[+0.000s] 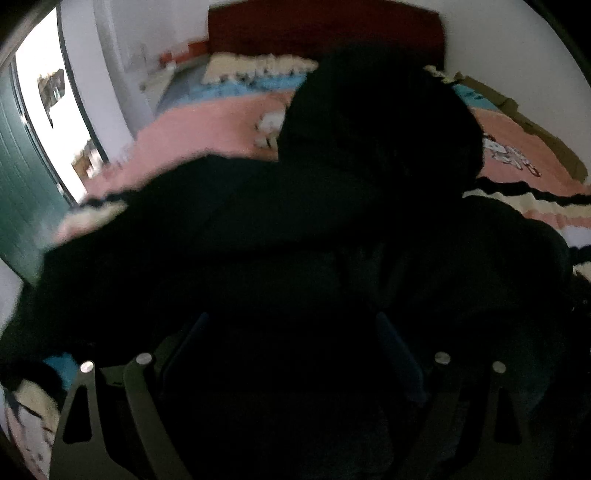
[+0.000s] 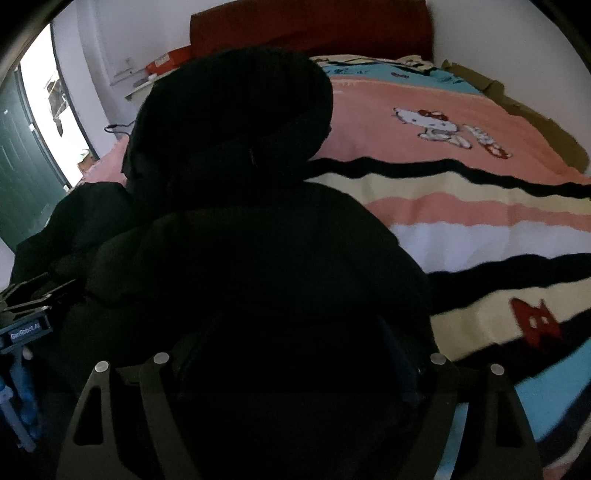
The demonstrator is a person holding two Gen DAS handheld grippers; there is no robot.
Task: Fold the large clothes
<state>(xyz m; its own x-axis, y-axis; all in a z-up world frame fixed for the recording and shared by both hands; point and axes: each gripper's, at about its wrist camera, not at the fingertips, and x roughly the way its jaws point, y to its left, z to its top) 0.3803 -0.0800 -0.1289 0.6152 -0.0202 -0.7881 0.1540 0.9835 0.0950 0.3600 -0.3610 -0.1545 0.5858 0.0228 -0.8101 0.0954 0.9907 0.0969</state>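
**A:** Two views, so I am taking the left wrist first. What is lying ahead of the left tool (image 1: pixel 291 369)?

**B:** A black hooded coat (image 1: pixel 332 221) is filling nearly everything in front of it. It is lying on the bed (image 1: pixel 207 122), with its hood (image 1: pixel 380 122) pointing away toward the red headboard (image 1: pixel 325 29). So its long axis is running straight out along the fingers.

**A:** And the tool's state?

**B:** The fingers are standing apart, with dark cloth between and under them. Whether they are pinching it, I cannot tell; it is too dark there.

**A:** Now the right wrist.

**B:** Same story. The coat is bulking directly ahead of the right tool (image 2: pixel 295 373), hood farthest away. The striped blanket (image 2: pixel 480 206) is showing bare on the right side. The left tool's body is sitting at the left edge, close beside.

**A:** Its fingers?

**B:** Spread, black fabric between them, grip again unreadable.

**A:** Which is nearer the garment?

**B:** Both are sitting at its near end, side by side, so I am judging that the coming fold is going along that length, near end toward the hood
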